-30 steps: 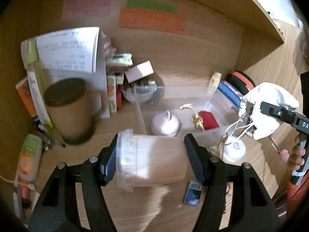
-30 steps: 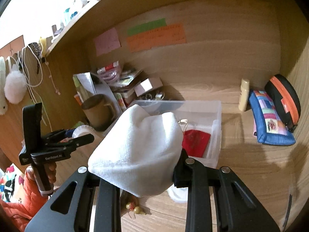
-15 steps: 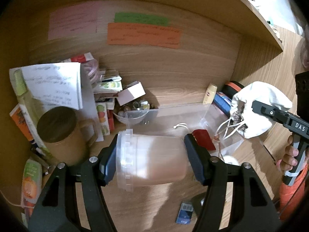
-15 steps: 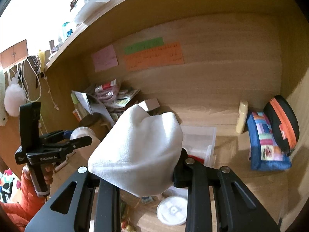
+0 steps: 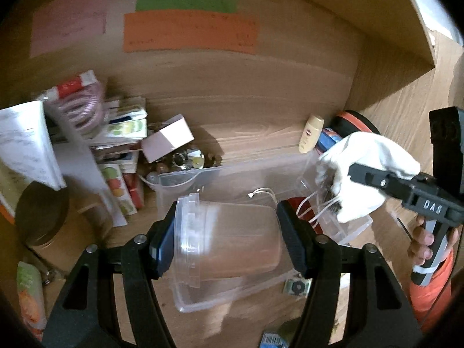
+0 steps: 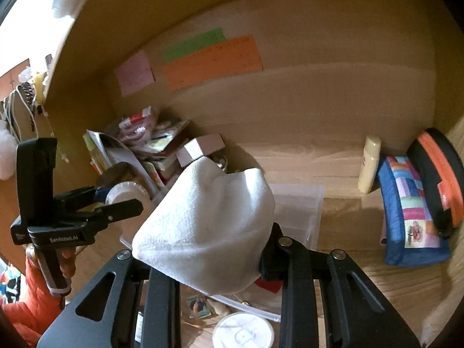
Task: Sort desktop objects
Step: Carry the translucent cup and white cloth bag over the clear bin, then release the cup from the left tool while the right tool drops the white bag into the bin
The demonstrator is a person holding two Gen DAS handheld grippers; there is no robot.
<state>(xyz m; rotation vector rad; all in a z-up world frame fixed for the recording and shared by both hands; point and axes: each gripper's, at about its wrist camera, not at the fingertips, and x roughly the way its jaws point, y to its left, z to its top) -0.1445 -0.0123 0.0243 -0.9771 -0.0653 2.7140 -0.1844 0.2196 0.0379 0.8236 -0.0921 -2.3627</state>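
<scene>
My left gripper (image 5: 226,237) is shut on a clear plastic jar (image 5: 229,239), held sideways above the clear storage bin (image 5: 255,168). The jar also shows in the right wrist view (image 6: 124,192). My right gripper (image 6: 211,255) is shut on a white drawstring pouch (image 6: 208,232), held above the bin's right end (image 6: 301,203). In the left wrist view the pouch (image 5: 365,171) hangs with its cords dangling by a red item (image 5: 295,203) in the bin.
A brown mug (image 5: 43,217), papers and small boxes (image 5: 121,133) crowd the left. A cream bottle (image 6: 369,163), a patchwork pouch (image 6: 411,211) and an orange-black case (image 6: 438,174) stand at right. A white lid (image 6: 242,332) lies on the desk in front.
Both grippers have risen and moved toward the back wall with their loads. The jar now hangs over the bin, and the pouch has come above the bin's right end.
</scene>
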